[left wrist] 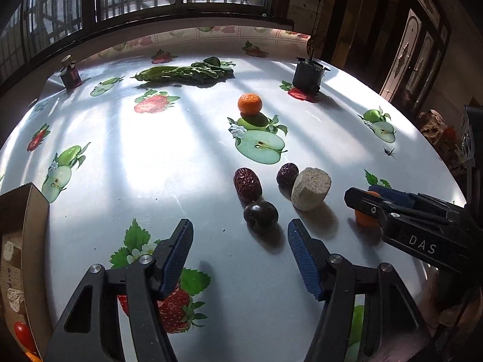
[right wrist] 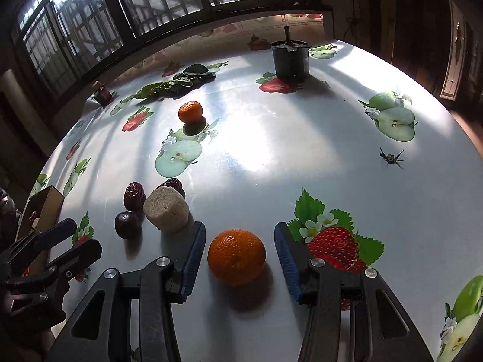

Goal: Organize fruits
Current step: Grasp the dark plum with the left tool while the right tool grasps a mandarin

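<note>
At the left claw's (left wrist: 240, 235) eight o'clock a cardboard box (left wrist: 28, 241) stands at the table's (left wrist: 145, 163) near-left rim, with pale chunks and a small red fruit in it. That claw hangs released over bare cloth, a dark plum (left wrist: 261, 215) just past its tips at one o'clock beside two red dates (left wrist: 247, 184) and a pale round block (left wrist: 311, 188). The right claw (right wrist: 240, 249) is spread wide around the near orange (right wrist: 237, 256), not gripping it, while a second orange (right wrist: 190, 111) sits at eleven o'clock, with open table stretching toward the dark can (right wrist: 290, 60) at the far edge.
</note>
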Demonstrator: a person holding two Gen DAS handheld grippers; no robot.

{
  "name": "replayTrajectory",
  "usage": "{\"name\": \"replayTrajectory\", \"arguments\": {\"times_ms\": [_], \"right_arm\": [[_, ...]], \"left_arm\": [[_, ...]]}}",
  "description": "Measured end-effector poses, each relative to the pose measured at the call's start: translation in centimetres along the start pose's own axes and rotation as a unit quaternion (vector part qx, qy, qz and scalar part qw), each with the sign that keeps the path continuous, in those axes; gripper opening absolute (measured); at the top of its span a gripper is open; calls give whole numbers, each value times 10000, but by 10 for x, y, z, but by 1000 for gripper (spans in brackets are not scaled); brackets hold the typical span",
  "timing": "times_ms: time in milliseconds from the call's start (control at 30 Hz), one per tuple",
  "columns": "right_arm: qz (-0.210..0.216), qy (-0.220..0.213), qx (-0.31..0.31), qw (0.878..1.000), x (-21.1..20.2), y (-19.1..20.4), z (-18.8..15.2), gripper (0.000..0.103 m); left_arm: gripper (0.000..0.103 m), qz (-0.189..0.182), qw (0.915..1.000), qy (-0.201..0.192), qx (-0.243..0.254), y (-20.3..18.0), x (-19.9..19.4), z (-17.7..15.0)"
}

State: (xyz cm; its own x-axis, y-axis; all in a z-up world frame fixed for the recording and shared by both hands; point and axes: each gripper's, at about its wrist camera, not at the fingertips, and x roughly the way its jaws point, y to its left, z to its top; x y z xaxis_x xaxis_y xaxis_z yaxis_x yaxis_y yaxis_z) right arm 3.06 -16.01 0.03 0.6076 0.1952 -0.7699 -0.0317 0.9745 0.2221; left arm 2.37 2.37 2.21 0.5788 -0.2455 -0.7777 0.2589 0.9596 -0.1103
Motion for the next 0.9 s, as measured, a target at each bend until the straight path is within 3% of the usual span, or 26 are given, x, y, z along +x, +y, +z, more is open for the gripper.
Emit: {"name": "replayTrajectory", "arguments": {"times_ms": [267, 333, 400, 633, 700, 900], "right_arm": [[-98, -31, -113, 9999, -1, 4, -3, 49], [-149, -30, -159, 9998, -1, 5, -4, 49], [-225, -36, -208, 9995, -1, 8, -7, 49], [-498, -77, -408, 9979, -3, 18, -14, 49], [-503, -91, -414, 9978, -4, 18, -14, 38], [-486, -125, -369, 9981, -4, 18, -15, 37]], "left_arm": [[54, -140, 9999, -7, 97, -12, 22, 5], [46, -134, 9999, -42, 68, -10, 22, 5], [24, -200, 9998, -57, -7, -5, 21, 5], [23, -385, 9990, -137, -188, 1, 17, 1], [23, -407, 9989, -151, -187, 1, 15, 0], [23, -272, 9993, -203, -146, -2, 11, -3]]}}
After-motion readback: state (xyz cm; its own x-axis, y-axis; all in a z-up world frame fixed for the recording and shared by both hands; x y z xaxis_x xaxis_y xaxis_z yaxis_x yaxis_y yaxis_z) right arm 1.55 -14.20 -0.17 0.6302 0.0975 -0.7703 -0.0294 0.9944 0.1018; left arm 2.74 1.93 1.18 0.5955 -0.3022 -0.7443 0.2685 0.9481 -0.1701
